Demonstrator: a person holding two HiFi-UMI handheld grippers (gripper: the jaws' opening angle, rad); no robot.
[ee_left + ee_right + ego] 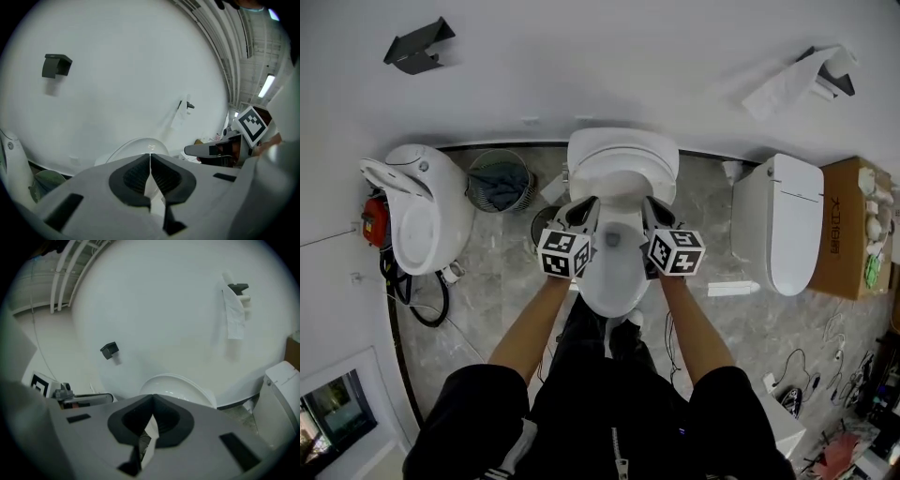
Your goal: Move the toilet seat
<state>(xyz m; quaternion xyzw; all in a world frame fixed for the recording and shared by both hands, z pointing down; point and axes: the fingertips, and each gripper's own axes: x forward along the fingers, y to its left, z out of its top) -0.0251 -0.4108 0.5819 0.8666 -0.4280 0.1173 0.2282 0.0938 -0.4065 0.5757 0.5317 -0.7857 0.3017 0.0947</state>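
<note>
A white toilet stands against the wall, its lid and seat raised upright behind the bowl. My left gripper is over the bowl's left rim and my right gripper over the right rim, both pointing at the raised seat. In the left gripper view the left gripper has its pads meeting at the tips, and the raised seat shows just beyond. The right gripper is likewise shut, with the seat ahead of it. I see nothing clamped between either pair of pads.
Another toilet with an open lid is at the left, a closed one at the right. A wire basket, a cardboard box and floor cables surround them. A paper holder hangs on the wall.
</note>
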